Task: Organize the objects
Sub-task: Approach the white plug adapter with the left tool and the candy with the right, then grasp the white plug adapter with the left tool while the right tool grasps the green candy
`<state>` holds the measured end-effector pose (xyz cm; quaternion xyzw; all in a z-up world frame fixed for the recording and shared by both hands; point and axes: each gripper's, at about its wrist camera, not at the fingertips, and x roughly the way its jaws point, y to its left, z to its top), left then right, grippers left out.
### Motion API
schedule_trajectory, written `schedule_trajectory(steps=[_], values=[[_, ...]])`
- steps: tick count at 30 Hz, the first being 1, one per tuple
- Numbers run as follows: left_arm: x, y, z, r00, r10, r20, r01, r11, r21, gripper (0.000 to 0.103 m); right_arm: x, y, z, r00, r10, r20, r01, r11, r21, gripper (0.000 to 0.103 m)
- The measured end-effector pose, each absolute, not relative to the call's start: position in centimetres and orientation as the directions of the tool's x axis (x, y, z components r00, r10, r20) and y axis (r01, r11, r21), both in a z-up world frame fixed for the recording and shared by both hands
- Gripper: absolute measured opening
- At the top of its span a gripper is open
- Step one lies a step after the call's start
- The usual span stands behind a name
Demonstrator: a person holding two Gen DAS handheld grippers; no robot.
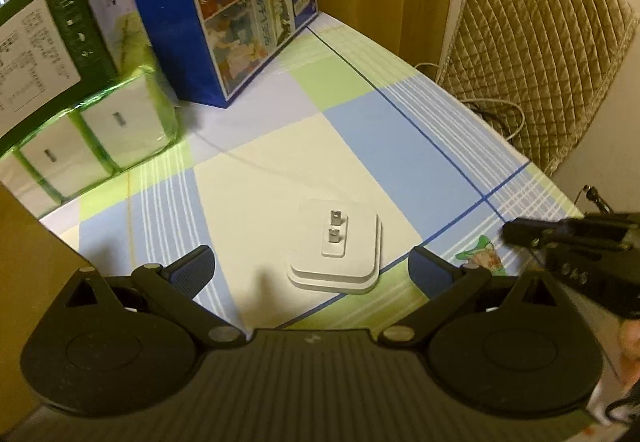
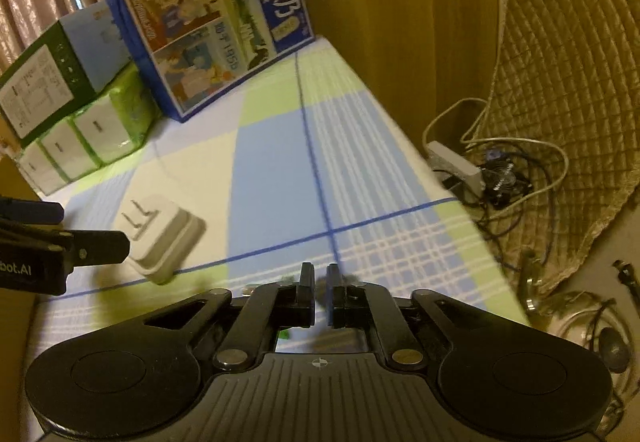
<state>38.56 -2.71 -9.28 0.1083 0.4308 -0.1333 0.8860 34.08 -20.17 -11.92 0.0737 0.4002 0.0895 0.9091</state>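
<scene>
White plastic, a flat square charger plug (image 1: 335, 248) lies on its back on the checked cloth of the worktop (image 1: 360, 130), its two metal prongs standing up. In the left wrist view it sits between the widely spread fingers of the left tool (image 1: 314, 266), touching neither, just ahead of the tool's body at about 12 o'clock. The right tool (image 2: 318, 282) has its fingers drawn almost together with only a thin slit between them, and nothing is pinched there; it hangs over a blue square of the cloth, with the plug off at about 10 o'clock from it.

At roughly 11 o'clock in both views, a tall blue milk carton box (image 1: 224, 2) stands at the far end of the worktop. Beside it, nearer 9 o'clock, a green and white box (image 1: 48, 54) rests on top of a green-wrapped pack of tissues (image 1: 100, 138). Beyond the worktop's right edge, at 2 o'clock, a quilted tan cover (image 2: 568, 82) hangs over tangled cables (image 2: 508, 178) and a grey power strip (image 2: 456, 164).
</scene>
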Motion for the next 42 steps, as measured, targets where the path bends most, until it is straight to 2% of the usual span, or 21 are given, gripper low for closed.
schedule_trajectory(steps=[1, 3, 5, 14, 16, 17, 18, 21, 26, 28, 30, 34, 42], values=[[38.6, -2.8, -9.5, 0.590, -0.145, -0.794, 0.332, 0.940, 0.075, 0.101, 34.0, -20.4, -12.0, 0.664, 0.222, -0.714, -0.104, 0.973, 0.206, 0.014], [38.7, -2.8, -10.0, 0.588, -0.144, -0.796, 0.327, 0.942, 0.072, 0.101, 33.9, -20.6, -12.2, 0.663, 0.231, -0.712, -0.098, 0.970, 0.223, 0.039], [38.8, -2.6, -10.3, 0.590, -0.138, -0.796, 0.317, 0.946, 0.071, 0.101, 33.8, -20.4, -12.2, 0.661, 0.254, -0.706, -0.114, 0.964, 0.240, 0.042], [39.2, -2.0, -10.9, 0.592, -0.125, -0.796, 0.290, 0.955, 0.065, 0.101, 32.4, -15.9, -12.7, 0.627, 0.273, -0.730, -0.276, 0.954, 0.120, 0.042], [39.3, -2.2, -11.1, 0.593, -0.127, -0.795, 0.293, 0.954, 0.066, 0.101, 32.4, -15.4, -12.9, 0.634, 0.246, -0.733, -0.283, 0.956, 0.077, 0.036], [39.4, -2.3, -11.2, 0.592, -0.131, -0.796, 0.298, 0.952, 0.065, 0.101, 32.5, -15.4, -13.0, 0.638, 0.236, -0.733, -0.271, 0.960, 0.073, 0.024], [39.4, -2.4, -11.4, 0.589, -0.136, -0.797, 0.303, 0.951, 0.062, 0.100, 32.6, -15.7, -12.9, 0.639, 0.231, -0.734, -0.254, 0.964, 0.082, 0.019], [39.6, -2.7, -11.8, 0.585, -0.150, -0.797, 0.318, 0.946, 0.056, 0.096, 33.0, -17.2, -12.7, 0.648, 0.236, -0.724, -0.176, 0.971, 0.159, 0.018], [40.2, -3.6, -12.5, 0.575, -0.176, -0.799, 0.344, 0.938, 0.041, 0.086, 33.3, -18.3, -12.3, 0.672, 0.197, -0.714, -0.115, 0.980, 0.163, 0.017], [40.5, -3.9, -12.8, 0.571, -0.182, -0.801, 0.348, 0.937, 0.034, 0.078, 33.4, -18.4, -12.4, 0.667, 0.194, -0.719, -0.109, 0.981, 0.163, 0.017], [40.7, -4.0, -13.1, 0.569, -0.178, -0.803, 0.346, 0.937, 0.038, 0.077, 33.4, -18.5, -12.3, 0.665, 0.197, -0.720, -0.106, 0.980, 0.170, 0.017], [40.8, -4.0, -13.7, 0.564, -0.176, -0.807, 0.346, 0.938, 0.037, 0.062, 33.3, -18.4, -12.3, 0.665, 0.200, -0.720, -0.109, 0.979, 0.171, 0.017], [37.9, -3.3, -12.6, 0.557, -0.151, -0.817, 0.297, 0.955, 0.026, 0.061, 33.0, -18.2, -11.8, 0.670, 0.206, -0.713, -0.115, 0.978, 0.175, 0.017]])
